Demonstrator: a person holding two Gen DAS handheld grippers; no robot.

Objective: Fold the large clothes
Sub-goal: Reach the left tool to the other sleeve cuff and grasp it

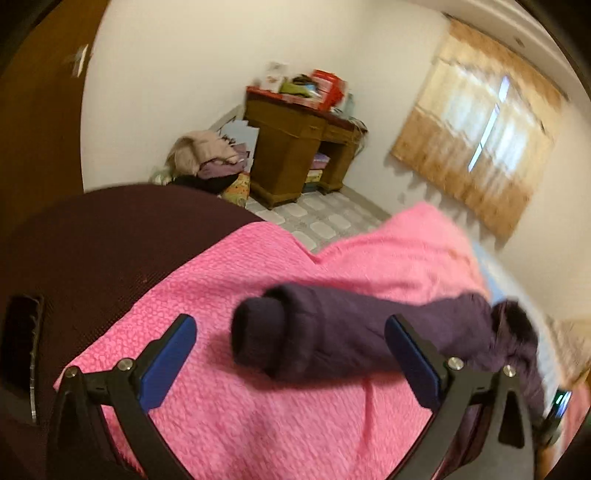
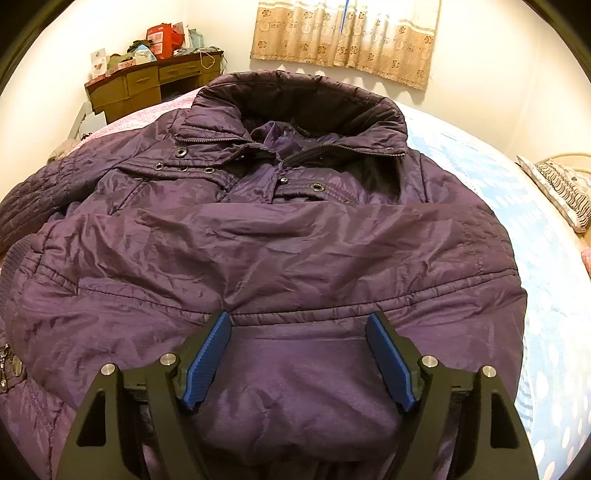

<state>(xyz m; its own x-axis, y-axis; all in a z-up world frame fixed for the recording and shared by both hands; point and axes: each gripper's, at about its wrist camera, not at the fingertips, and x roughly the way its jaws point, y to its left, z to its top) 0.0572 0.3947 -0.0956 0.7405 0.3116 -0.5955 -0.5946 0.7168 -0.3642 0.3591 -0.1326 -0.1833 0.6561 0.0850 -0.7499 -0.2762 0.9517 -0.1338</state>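
Right tool [image 2: 298,360]: jaws spread wide, blue pads apart, nothing held; it hangs just over the near hem of the purple jacket [image 2: 280,236]. Jacket lies front-up on the bed, filling most of the right wrist view, collar [image 2: 306,99] at the far end, zipper partly open, snaps showing across the chest. One sleeve folded across the chest. Pale blue dotted sheet [image 2: 517,236] shows to the right of the jacket; a striped pillow [image 2: 561,188] sits at the far right edge.

Left tool [image 1: 291,354]: jaws also wide apart, gripping nothing. Between and just beyond its pads lies the jacket's other sleeve [image 1: 369,332], ribbed cuff [image 1: 258,332] pointing left, resting on a pink blanket [image 1: 240,406]. Dark maroon fabric [image 1: 92,251] lies left of the blanket. View is motion-blurred on the right.

Farther off: tiled floor [image 1: 317,218], a pile of clothes [image 1: 210,158] against the wall, a wooden table [image 1: 295,147] cluttered with boxes, and a tan patterned curtain [image 2: 347,33] on the far wall.
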